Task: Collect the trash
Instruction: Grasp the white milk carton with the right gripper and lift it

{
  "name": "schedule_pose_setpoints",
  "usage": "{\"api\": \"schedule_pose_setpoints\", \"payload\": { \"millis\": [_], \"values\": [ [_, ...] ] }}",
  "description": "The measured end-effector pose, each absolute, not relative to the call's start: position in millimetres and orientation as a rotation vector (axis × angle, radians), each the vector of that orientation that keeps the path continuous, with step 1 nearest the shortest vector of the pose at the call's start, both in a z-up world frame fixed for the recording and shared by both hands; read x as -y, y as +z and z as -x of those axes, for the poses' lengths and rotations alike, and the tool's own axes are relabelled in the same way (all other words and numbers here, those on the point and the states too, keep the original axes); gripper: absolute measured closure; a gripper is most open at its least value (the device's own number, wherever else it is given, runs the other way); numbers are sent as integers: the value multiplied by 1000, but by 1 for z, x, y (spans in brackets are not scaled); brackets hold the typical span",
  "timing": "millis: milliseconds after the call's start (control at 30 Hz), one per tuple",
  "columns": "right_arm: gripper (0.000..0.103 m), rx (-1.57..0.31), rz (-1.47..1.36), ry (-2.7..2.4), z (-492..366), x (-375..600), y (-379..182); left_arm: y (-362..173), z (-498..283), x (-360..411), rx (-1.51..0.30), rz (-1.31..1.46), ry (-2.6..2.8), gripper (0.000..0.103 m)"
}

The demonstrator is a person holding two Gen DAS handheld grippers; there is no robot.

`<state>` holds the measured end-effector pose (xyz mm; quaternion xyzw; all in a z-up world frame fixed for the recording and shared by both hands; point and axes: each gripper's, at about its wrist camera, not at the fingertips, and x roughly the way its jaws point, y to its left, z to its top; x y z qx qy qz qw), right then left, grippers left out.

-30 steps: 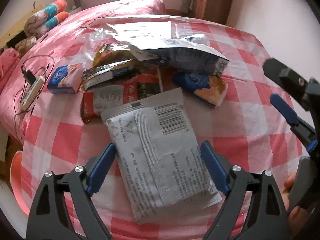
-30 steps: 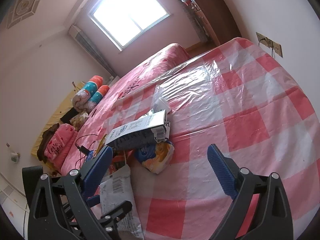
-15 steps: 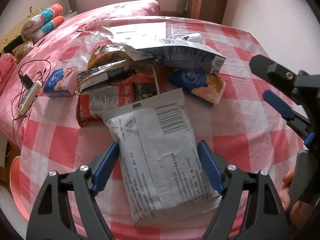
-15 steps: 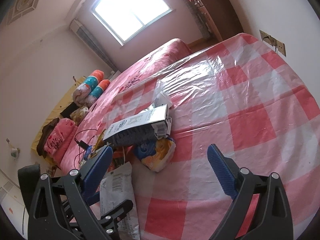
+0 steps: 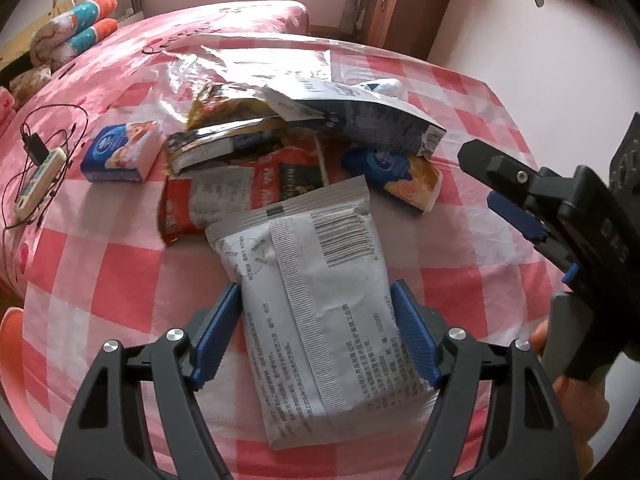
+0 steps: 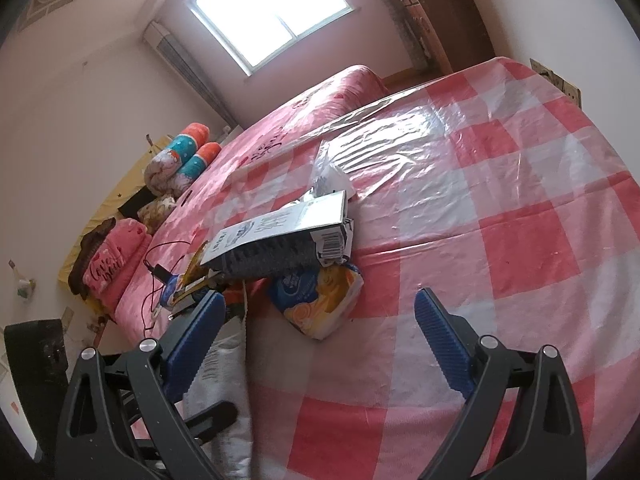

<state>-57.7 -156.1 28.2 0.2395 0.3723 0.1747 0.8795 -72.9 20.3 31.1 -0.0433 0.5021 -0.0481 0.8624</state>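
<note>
The left gripper [image 5: 316,336] is seen closing, its blue pads brought in on the two long sides of a white packet [image 5: 312,300]. The pads appear to be at the packet's edges, though firm pressure cannot be confirmed. The packet lies flat on the checked cloth [image 5: 460,248], its long axis running away from the jaws, so the grip is taken across its width, near its middle. The left hand is judged far nearer to it than the right.

The right gripper [image 6: 320,340] is held wide open over bare cloth with nothing between its pads; in the left view it is seen off to the packet's right.

Beyond the packet's far end, a red wrapper [image 5: 224,200] is touched or slightly overlapped, with a blue and orange pack [image 5: 396,172] just beside and a grey carton [image 5: 360,116] piled behind. A small blue box [image 5: 120,152] lies apart to the left. Open cloth is left on both sides and toward the near edge, so a lift straight up or a pull back is judged to be clear.
</note>
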Motion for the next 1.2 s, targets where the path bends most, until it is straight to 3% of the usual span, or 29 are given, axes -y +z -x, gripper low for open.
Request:
{"api": "schedule_pose_setpoints", "payload": {
  "millis": [833, 1200],
  "values": [
    [9, -821, -571, 466, -3, 137, 28, 37, 85, -127, -958, 133, -35, 28],
    [9, -878, -353, 650, 38, 75, 51, 26, 80, -138, -964, 152, -51, 28]
  ]
}}
